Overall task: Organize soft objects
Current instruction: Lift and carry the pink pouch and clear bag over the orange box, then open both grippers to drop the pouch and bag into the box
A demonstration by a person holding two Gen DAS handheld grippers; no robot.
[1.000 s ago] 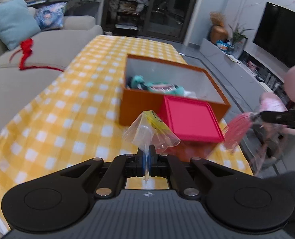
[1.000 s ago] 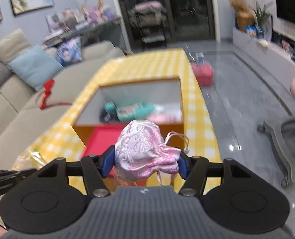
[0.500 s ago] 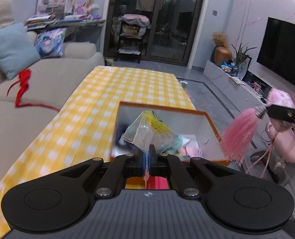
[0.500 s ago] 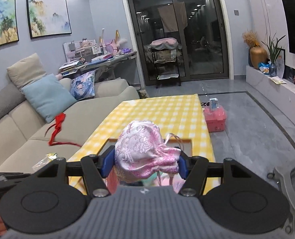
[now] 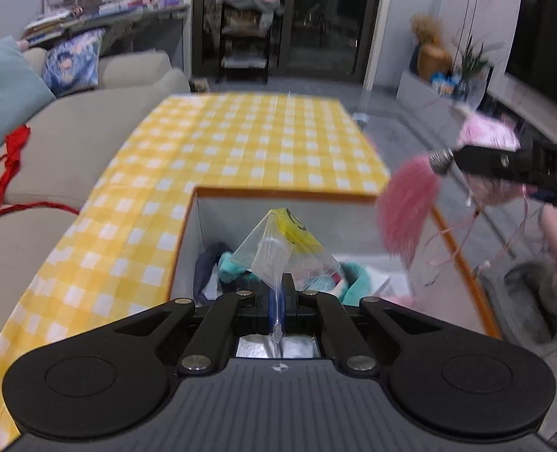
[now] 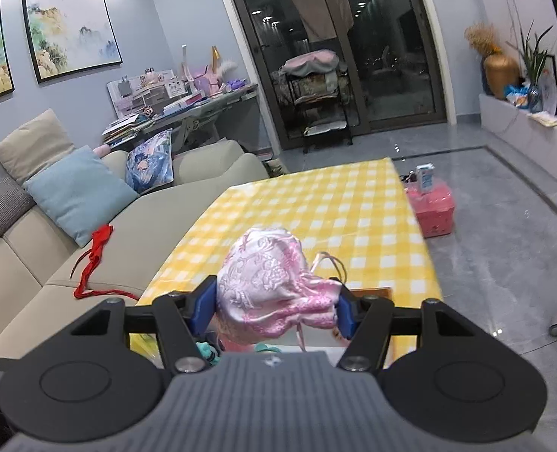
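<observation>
Soft things already fill the orange box at the worktop's near end; two remain airborne: left tongs pinched shut on a clear plastic bag, right tongs clamping a pink brocade pouch above the box.

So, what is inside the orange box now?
The orange box holds teal cloth, a dark piece and something pale pink, all soft things. The clear bag in the left tongs covers the middle.

Home living room, sofa, paintings, television
</observation>
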